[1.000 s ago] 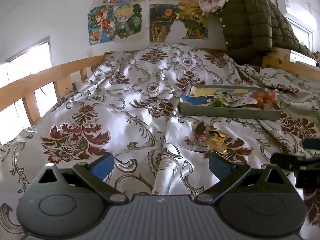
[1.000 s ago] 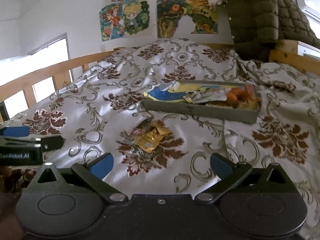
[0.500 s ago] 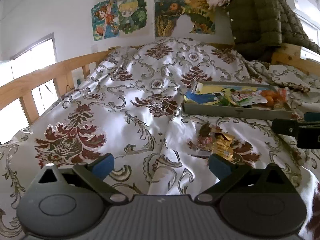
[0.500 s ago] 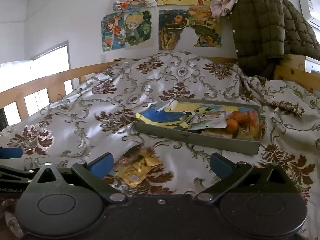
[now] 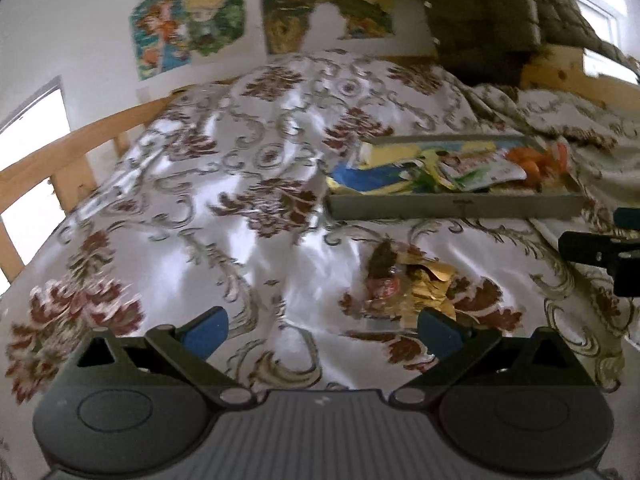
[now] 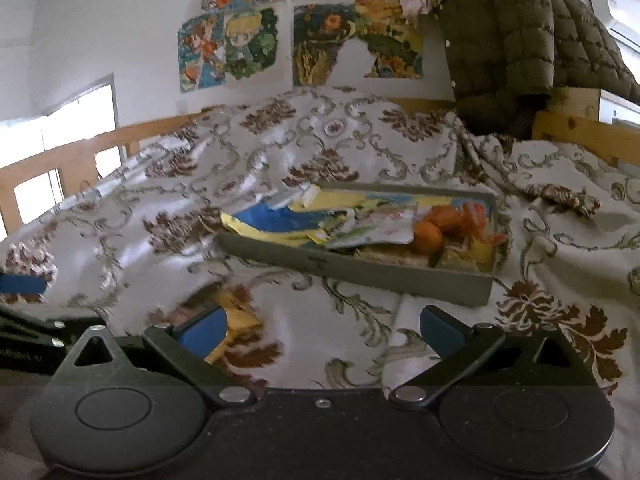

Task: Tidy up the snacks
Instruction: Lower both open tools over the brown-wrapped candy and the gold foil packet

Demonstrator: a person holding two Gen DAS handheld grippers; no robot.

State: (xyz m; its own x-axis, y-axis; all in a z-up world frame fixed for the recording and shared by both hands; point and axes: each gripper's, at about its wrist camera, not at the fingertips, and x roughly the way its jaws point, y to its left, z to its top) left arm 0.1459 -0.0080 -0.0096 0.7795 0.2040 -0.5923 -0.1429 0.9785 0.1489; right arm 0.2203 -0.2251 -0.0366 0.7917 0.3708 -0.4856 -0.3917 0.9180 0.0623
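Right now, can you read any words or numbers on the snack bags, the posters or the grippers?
No text can be read for sure.
Pale print on the black left gripper body at the edge of the right wrist view: too blurred.
Blue and yellow snack bag in the grey tray: no letters clear.
Gold snack wrappers on the floral bedspread: blurred.
Cartoon posters: pictures only.

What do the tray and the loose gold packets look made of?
Tray: matte grey, stiff flat walls, likely cardboard or plastic; the pictures cannot settle which. Gold packets: shiny crinkled wrappers, probably metallised foil film. Blur leaves both uncertain.
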